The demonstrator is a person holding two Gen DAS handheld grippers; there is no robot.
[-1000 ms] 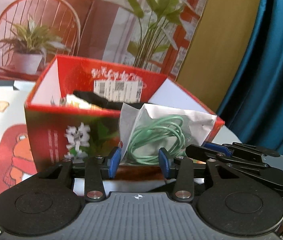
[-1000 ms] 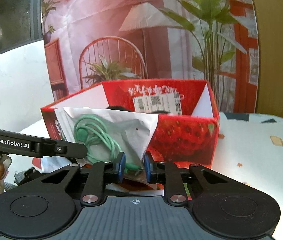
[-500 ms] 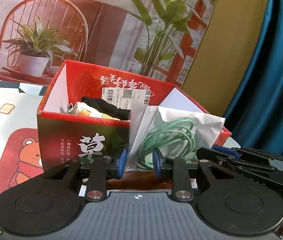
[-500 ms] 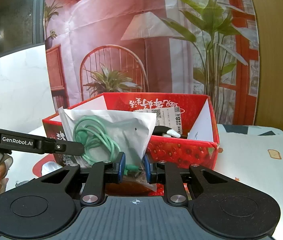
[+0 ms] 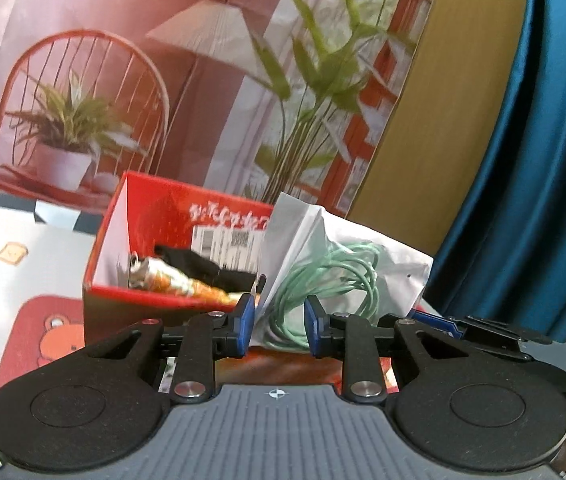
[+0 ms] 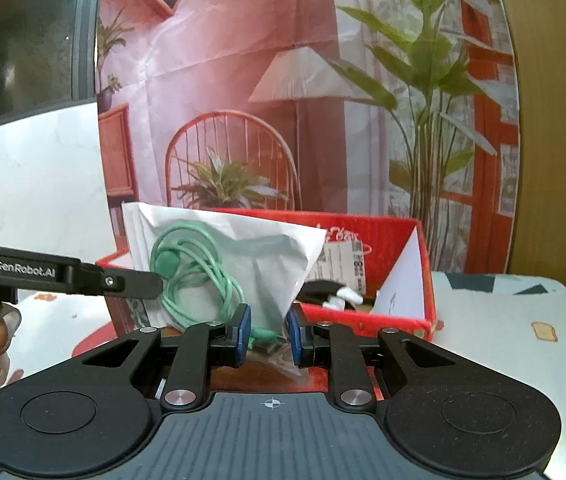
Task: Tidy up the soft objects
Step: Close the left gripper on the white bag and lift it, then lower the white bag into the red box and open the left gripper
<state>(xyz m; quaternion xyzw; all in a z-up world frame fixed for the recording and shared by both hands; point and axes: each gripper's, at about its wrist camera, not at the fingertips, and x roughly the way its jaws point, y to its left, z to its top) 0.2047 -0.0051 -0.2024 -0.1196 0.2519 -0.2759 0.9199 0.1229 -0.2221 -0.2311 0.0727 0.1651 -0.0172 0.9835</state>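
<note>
Both grippers — left gripper, right gripper — clamp the cable bag before the red box

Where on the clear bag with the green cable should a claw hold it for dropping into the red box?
Grip the flat lower edge of the bag, coming from below, where both claws sit now. The coiled green cable bulges the middle, so only the thin film rim pinches cleanly. The right claw looks closed on that rim; the left claw stands wider. The red box lies just behind.
</note>
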